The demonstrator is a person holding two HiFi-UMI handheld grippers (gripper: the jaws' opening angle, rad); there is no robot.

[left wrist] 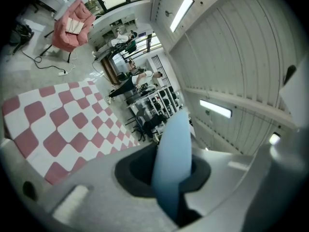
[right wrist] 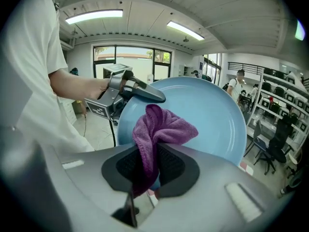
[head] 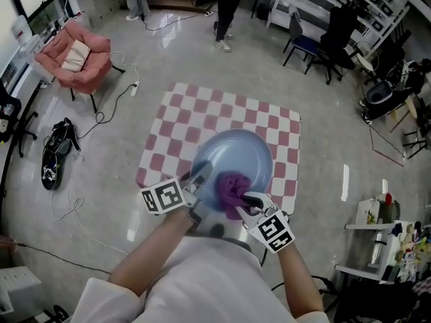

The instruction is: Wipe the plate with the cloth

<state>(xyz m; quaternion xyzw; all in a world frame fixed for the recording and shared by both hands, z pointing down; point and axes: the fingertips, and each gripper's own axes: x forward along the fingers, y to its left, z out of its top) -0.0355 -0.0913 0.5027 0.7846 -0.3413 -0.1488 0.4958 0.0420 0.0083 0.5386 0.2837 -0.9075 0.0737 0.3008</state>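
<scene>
Above the checkered mat (head: 202, 110), the left gripper (head: 197, 178) is clamping the blue plate (head: 236, 155) by its rim, while the right gripper (head: 247, 202) is pinching the purple cloth (head: 231, 186), seemingly against the plate just ahead.

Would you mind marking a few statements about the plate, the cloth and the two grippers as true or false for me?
1. The left gripper is shut on the rim of the blue plate. True.
2. The right gripper holds a yellow sponge. False: it is shut on a purple cloth.
3. The plate lies flat on the checked mat. False: the left gripper holds it up in the air above the mat.
4. A pink armchair stands on the floor beyond the mat. True.
</scene>
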